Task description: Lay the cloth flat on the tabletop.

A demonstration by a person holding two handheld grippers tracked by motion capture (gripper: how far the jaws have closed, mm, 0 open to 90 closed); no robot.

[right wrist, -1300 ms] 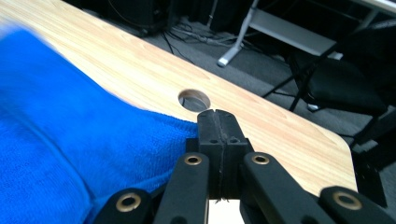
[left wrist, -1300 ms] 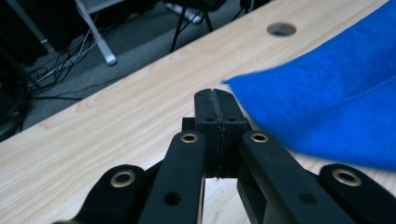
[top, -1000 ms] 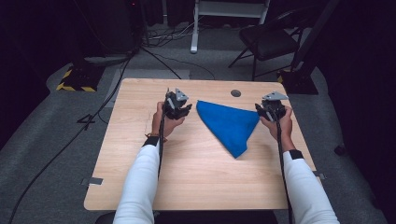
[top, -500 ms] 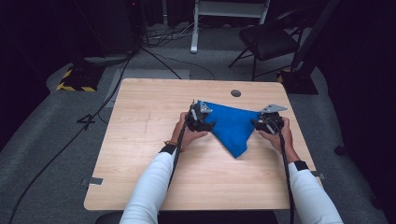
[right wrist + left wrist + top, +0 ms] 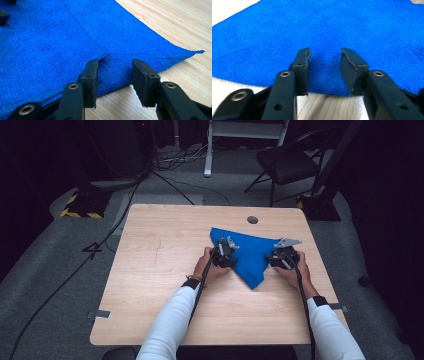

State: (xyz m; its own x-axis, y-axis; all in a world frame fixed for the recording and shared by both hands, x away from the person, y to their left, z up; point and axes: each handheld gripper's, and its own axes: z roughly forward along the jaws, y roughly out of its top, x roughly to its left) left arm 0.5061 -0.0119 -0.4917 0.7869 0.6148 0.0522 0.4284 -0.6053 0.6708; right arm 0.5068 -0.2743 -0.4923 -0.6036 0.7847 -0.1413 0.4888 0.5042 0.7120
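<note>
Here a chair (image 5: 285, 162) stands beyond the table (image 5: 165, 270).

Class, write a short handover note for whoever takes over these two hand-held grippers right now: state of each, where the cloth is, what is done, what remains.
Left hand-held gripper: jaws apart over the near edge of the blue cloth, having just been closing; nothing pinched yet.
Right hand-held gripper: jaws apart at the cloth's right edge, astride a hem seam; no grip.
Cloth: lying flat in a triangle, right of centre on the wooden table.
Done: both grippers placed at the cloth's edges.
Left: close on the edges, then lift or fold, probably.
</note>
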